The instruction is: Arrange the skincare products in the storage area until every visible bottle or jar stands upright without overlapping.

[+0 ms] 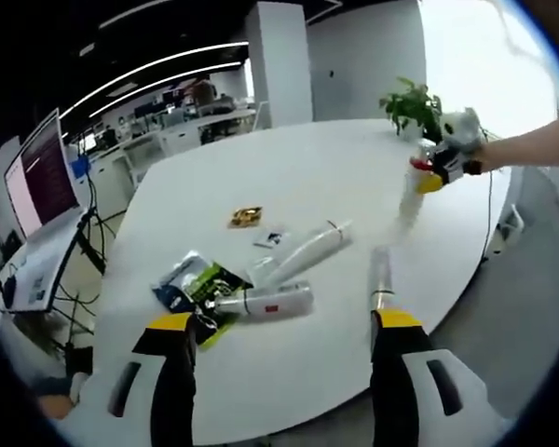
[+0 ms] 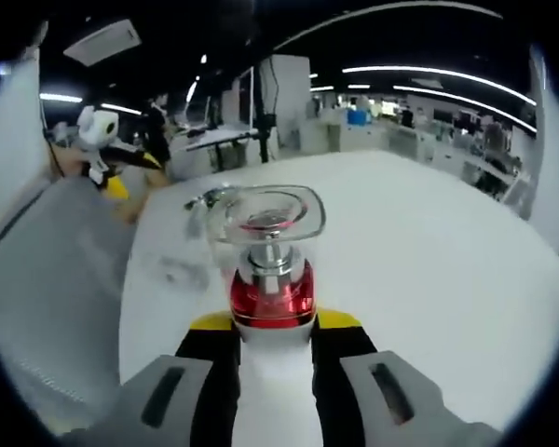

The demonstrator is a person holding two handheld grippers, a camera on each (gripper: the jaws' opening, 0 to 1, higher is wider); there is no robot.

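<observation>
Two white tubes lie on their sides near the middle of the left gripper view, on the round white table (image 1: pixel 354 186): a long white squeeze tube (image 1: pixel 303 256) slanting up toward the right, and just below it a shorter white bottle with a small red mark (image 1: pixel 265 302), lying almost level. Left of these lies a crumpled green, black and blue plastic packet (image 1: pixel 194 287), touching the shorter bottle's left end. Higher up the table sit a small gold foil wrapper (image 1: pixel 245 217) and a small white and blue sachet (image 1: pixel 272 239), apart from each other. At the bottom of this view the left gripper (image 1: pixel 281 326) has its black, yellow-tipped jaws spread wide with nothing between them, the shorter bottle lying just above the gap. At the upper right of the same view the right gripper (image 1: pixel 429 172) comes in on an outstretched arm (image 1: pixel 531 144), in front of a green potted plant (image 1: pixel 412 104). In the right gripper view, that gripper (image 2: pixel 272 326) is clamped on a white bottle with a red collar and a clear, rounded-square cap (image 2: pixel 270 279), which rises up the centre of the frame from between the jaws. In that view's upper left the left gripper (image 2: pixel 112 172) shows, blurred. Office desks and a lit monitor (image 1: pixel 42 172) stand beyond the table.
</observation>
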